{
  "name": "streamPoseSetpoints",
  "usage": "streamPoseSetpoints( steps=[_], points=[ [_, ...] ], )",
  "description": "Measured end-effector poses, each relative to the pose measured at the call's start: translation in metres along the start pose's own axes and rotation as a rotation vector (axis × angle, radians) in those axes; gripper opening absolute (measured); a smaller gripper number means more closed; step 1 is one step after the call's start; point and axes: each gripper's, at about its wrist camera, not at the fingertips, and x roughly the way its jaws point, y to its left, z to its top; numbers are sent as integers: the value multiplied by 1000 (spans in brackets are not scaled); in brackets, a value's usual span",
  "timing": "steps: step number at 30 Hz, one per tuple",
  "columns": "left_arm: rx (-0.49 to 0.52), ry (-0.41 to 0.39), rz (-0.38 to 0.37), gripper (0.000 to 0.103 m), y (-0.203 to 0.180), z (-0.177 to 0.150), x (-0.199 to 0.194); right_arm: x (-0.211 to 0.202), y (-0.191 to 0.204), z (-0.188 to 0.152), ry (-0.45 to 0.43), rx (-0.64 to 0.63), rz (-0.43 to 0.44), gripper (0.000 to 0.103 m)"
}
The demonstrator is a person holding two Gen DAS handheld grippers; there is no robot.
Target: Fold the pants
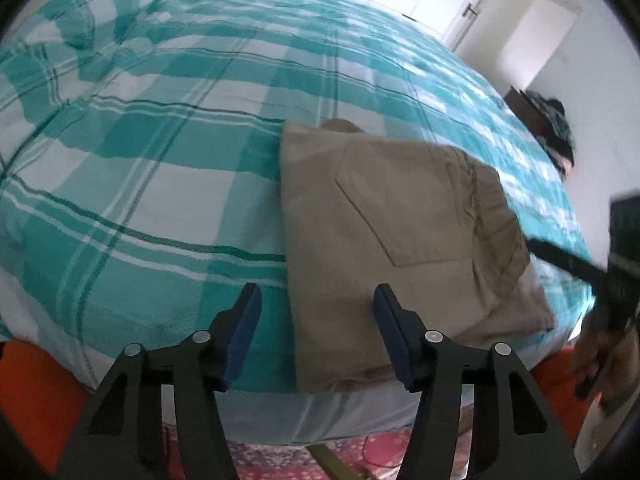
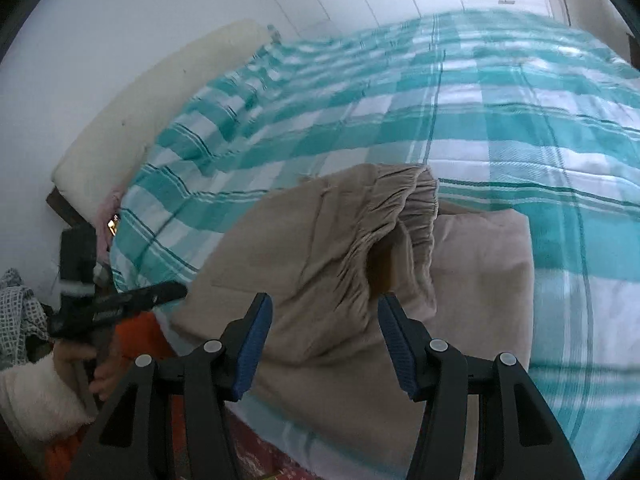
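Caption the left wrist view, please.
Open left tongs hover over folded beige pants on a teal checked bedspread.

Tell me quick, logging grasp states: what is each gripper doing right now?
Left gripper: open, holding nothing, above the folded beige cotton pants.
Right gripper: open, holding nothing, near the pants' elastic waistband.

Both wrist views look down from the bed's (image 1: 160, 184) near edge, close in; left faces right-forward, right faces left-forward; shared: folded pants (image 1: 400, 240).
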Motion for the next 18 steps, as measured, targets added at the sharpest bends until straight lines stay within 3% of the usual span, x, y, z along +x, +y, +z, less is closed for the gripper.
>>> streamPoseSetpoints(
  steps=[3, 7, 8, 9, 10, 12, 15, 18],
  points=[
    [31, -7, -6, 60, -7, -2, 0, 13, -3, 13, 63, -32, 38, 44],
    [44, 14, -16, 59, -11, -4, 8, 37, -10, 21, 183, -64, -56, 35],
    [46, 16, -13, 59, -12, -4, 10, 40, -9, 22, 194, -75, -46, 30],
    [50, 16, -6, 59, -14, -4, 9, 42, -6, 24, 208, -92, -32, 15],
    [56, 9, -6, 59, -16, -3, 7, 43, 1, 26, 213, -135, -57, 11],
    [75, -10, -7, 59, -22, -2, 2, 34, 12, 34, 204, -186, -76, 9],
    [126, -7, -17, 59, -33, -4, 9, 10, 0, 49, 126, -157, -73, 9],
    [197, 38, 49, 57, -46, -11, 27, 23, -32, 45, 172, -49, -77, 10]
  ],
)
